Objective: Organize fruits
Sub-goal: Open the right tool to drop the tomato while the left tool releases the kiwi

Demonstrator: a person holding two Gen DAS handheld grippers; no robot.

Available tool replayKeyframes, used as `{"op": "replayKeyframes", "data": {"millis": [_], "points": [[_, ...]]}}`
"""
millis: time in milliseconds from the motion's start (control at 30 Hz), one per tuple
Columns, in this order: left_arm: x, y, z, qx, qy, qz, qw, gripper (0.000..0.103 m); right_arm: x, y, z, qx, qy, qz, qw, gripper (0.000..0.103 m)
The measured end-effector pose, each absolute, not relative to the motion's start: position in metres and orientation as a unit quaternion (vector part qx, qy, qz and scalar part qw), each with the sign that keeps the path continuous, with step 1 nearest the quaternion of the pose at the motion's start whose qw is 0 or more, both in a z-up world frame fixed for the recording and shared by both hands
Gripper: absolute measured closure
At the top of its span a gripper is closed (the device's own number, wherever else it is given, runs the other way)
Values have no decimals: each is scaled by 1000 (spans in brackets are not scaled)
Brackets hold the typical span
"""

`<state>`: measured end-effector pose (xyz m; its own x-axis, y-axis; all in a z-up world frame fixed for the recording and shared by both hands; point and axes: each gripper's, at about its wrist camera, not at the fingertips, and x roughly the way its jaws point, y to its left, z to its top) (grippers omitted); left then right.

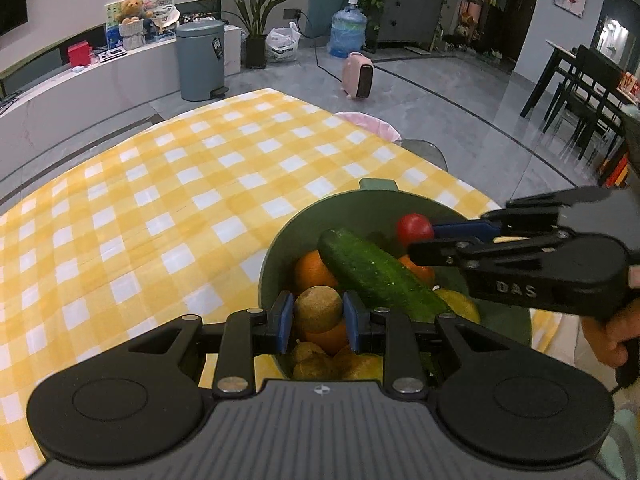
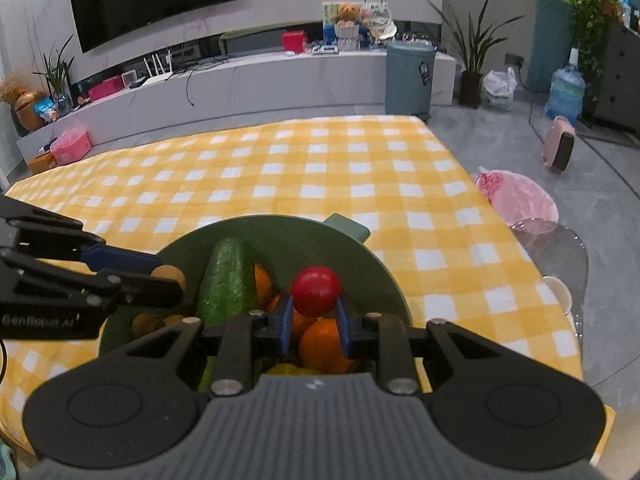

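Both grippers held small round fruit over the green bowl (image 1: 280,248).

The left gripper (image 1: 318,314) pinched a brown, rough-skinned kiwi-like fruit (image 1: 318,308) across its middle; the right gripper (image 2: 314,312) pinched a smooth red tomato-like fruit (image 2: 316,291) the same way. Below and just beyond the fingertips lay a cucumber (image 1: 376,274) and oranges (image 1: 312,270). The red fruit looked light, glossy, likely slippery and easily bruised; the brown one seemed firmer, its skin offering surer grip.

"DAS" on right tool (image 1: 420,240); "GenRobot AI" on left tool (image 2: 168,280)
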<state>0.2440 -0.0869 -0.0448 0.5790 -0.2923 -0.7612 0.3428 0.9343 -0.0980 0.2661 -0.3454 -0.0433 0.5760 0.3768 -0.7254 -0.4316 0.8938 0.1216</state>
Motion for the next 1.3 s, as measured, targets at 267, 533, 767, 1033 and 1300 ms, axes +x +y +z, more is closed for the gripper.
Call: {"op": "replayKeyframes", "data": {"millis": [267,533,767,1033,1300], "points": [[251,-82,-49,21,426,-174,887,73,287,-337,-58,-37,419,229,878,83],[255,-88,-51,33,431,-173,885,73,284,-338,-61,-38,420,231,877,80],[259,-97,-55,62,447,-165,877,73,261,-356,-43,-15,398,220,890,72],[264,-105,-59,93,466,-186,860,73,222,-378,-31,42,385,184,903,69],[264,-109,-65,111,467,-192,856,72,196,-379,-44,73,378,164,908,68]]}}
